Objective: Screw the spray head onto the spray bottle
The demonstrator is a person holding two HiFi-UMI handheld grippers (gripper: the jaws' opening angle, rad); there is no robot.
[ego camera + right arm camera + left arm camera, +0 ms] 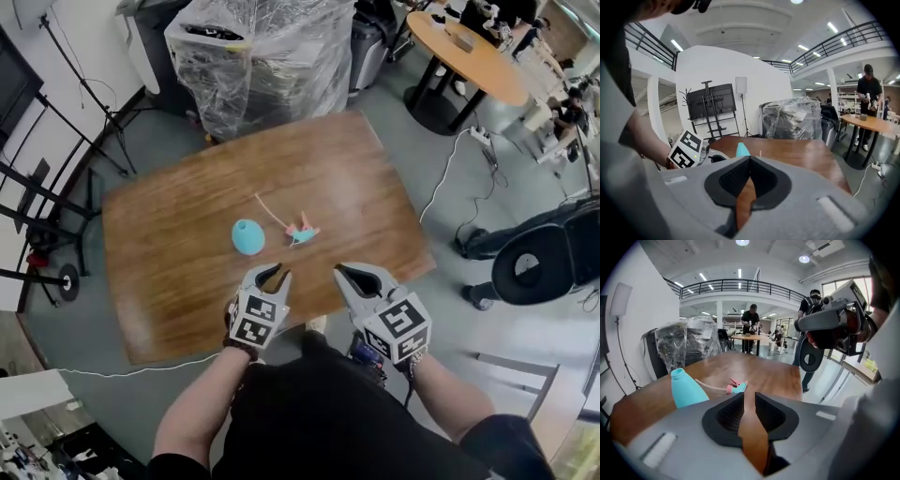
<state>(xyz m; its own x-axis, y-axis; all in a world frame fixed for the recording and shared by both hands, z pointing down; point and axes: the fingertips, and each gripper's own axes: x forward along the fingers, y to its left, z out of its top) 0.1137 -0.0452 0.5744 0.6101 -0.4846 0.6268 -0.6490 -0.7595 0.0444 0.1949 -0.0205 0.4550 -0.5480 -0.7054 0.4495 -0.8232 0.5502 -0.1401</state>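
Observation:
A teal spray bottle [247, 236] with no head on it stands near the middle of the wooden table [187, 300]. Just to its right lies the spray head [302, 232], teal and pink, its thin tube running away from me. In the left gripper view the bottle [686, 387] is left of the spray head [735, 387]. My left gripper [275, 273] hovers near the bottle, jaws a narrow gap apart with nothing between them [749, 393]. My right gripper [345, 272] hangs over the table's front edge, shut and empty [750, 159]. The bottle's top [742, 150] peeks over its jaws.
A plastic-wrapped stack [258, 56] stands beyond the table's far edge. A round orange table [469, 52] with people is at the back right. Black stands [37, 216] line the left wall. A black round-backed object [539, 262] and floor cables are on the right.

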